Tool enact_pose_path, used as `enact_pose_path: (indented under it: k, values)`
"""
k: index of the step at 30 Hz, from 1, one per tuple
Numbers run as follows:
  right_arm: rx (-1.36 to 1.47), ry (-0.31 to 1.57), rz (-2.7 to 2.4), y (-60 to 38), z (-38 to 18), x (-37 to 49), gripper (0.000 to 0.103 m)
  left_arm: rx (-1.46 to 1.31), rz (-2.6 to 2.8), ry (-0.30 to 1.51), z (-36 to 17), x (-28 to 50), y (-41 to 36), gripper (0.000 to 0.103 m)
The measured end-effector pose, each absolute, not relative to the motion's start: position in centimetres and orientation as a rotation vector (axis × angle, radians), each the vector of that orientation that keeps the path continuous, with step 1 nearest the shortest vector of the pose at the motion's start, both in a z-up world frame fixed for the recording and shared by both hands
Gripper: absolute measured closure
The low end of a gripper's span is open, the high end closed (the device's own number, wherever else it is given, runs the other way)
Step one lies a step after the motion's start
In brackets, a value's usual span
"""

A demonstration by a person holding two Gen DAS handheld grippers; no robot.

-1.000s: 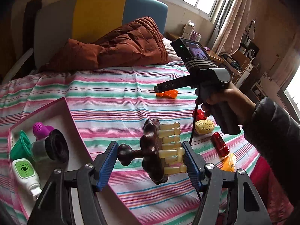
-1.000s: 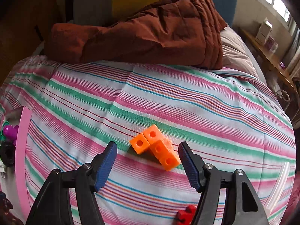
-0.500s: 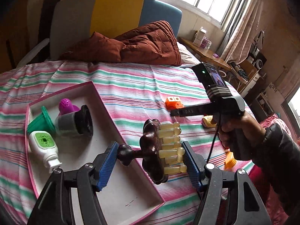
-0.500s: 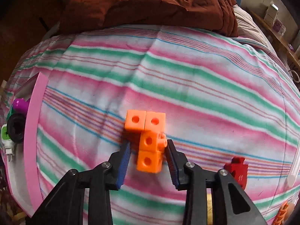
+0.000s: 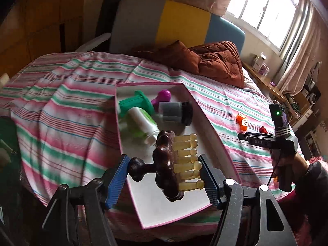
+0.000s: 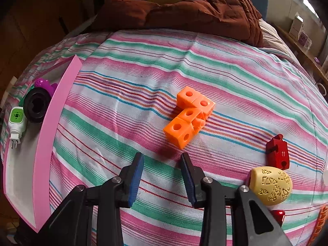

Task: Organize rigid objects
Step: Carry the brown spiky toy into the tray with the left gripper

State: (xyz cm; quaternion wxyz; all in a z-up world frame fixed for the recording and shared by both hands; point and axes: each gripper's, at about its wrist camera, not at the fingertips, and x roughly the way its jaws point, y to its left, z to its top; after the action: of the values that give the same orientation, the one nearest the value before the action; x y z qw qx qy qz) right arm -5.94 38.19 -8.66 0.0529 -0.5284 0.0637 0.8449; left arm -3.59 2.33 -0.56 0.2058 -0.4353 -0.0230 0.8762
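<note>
item: bed with striped sheet (image 6: 127, 65), pink, green and white, wrinkled; it carries everything listed here.

nearest, left view: my left claw (image 5: 164, 176) clamped on a dark brown wooden massager (image 5: 166, 164) with pale yellow pegs, one pad on its knob handle, the other against the peg tips. the claw points down over the near end of a pink-rimmed tray (image 5: 225, 151) with a white floor.

in the tray, farther end: white and green plug-in device (image 5: 143, 123), green plastic piece (image 5: 135, 102), grey and black cylinder (image 5: 176, 112), purple piece (image 5: 162, 96), all crowded together.

nearest, right view: my right claw (image 6: 162, 176) tilted steeply down at the sheet, jaws partly apart, nothing between them. just beyond its tips lie the orange linked cubes (image 6: 188, 114), flat on the sheet, untouched.

to the right of that claw: yellow carved egg-shaped object (image 6: 270, 186), red block marked 11 (image 6: 277, 153) just behind it, a small red piece (image 6: 277, 215) at the lower edge, partly hidden.

right hand (image 5: 287, 164) in a dark sleeve grips the claw's handle.

farther: rust-brown quilt (image 6: 205, 10) bunched at the head of the bed.

farthest: headboard (image 5: 164, 24) in grey, yellow and blue panels; window (image 5: 260, 6) with curtains, bright; wooden side shelf (image 5: 262, 78) with small boxes.
</note>
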Motion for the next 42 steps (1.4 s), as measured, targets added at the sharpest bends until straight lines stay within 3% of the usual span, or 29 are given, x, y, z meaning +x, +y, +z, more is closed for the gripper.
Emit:
enact_pose_path:
  k: [18, 42]
  values:
    - [-1.562, 0.026, 2.588, 36.4, -8.8, -6.8, 0.067, -1.176, 2.507, 0.133, -0.9, -1.9, 3.2, 0.035]
    - [-1.561, -0.087, 2.596, 35.4, -8.8, -7.5, 0.071, -1.279, 2.301, 0.041, -2.4, -7.3, 9.7, 0.035]
